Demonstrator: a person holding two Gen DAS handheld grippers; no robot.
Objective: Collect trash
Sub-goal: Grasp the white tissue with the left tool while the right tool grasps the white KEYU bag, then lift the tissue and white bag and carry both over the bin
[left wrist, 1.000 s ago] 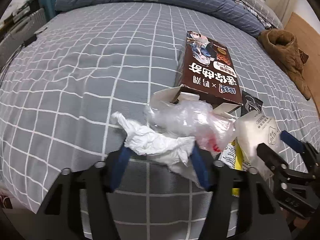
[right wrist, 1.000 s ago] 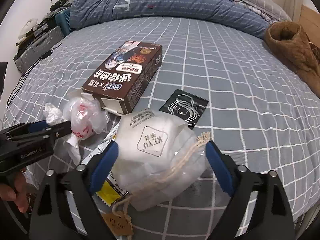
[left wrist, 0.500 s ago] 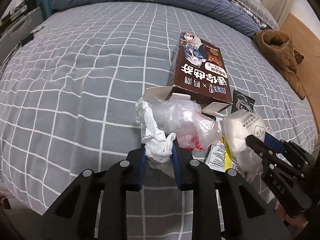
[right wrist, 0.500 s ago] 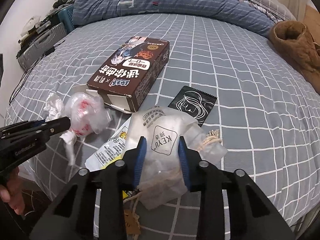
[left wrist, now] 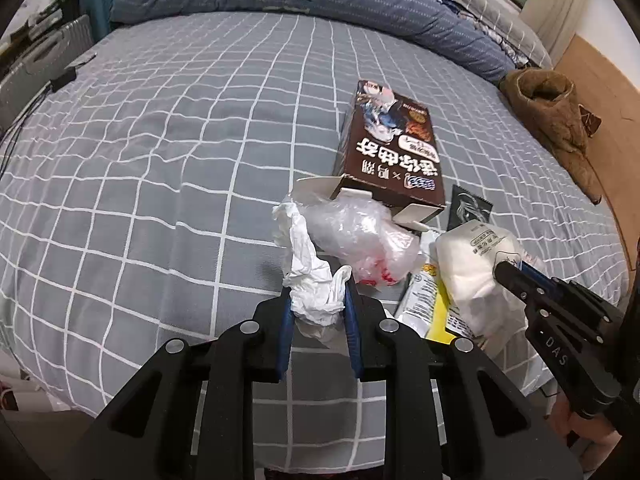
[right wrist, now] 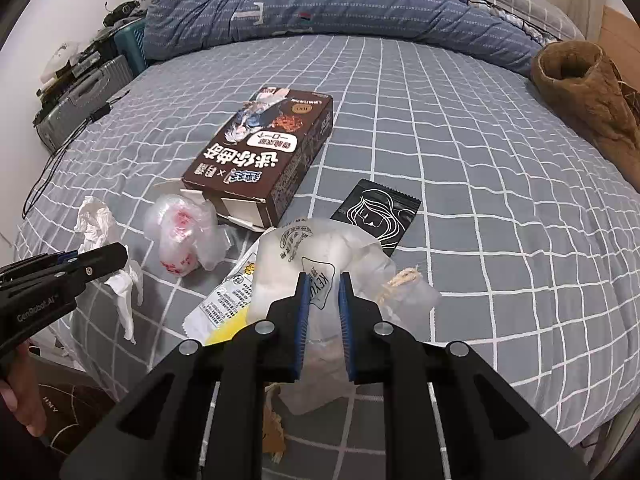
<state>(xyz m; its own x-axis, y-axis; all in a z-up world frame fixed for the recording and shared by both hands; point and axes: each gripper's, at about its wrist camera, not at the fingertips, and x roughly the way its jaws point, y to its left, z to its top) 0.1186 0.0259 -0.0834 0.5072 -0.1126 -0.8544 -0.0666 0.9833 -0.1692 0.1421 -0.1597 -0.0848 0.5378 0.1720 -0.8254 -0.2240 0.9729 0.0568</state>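
"keyu" on clear bag [right wrist: 320, 284] | "genrobot.ai" on left gripper [right wrist: 92, 264] | "das" on right gripper [left wrist: 516, 276]

Left hand-held gripper [left wrist: 317, 298] black, blue pads, silver screws, right hand-held gripper [right wrist: 323, 294] alike, "DAS" lettering

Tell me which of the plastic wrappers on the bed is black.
The flat black sachet with a white line drawing of a face, lying right of the brown box. The other wrappers are clear or white: the crumpled bag and the KEYU pouch.
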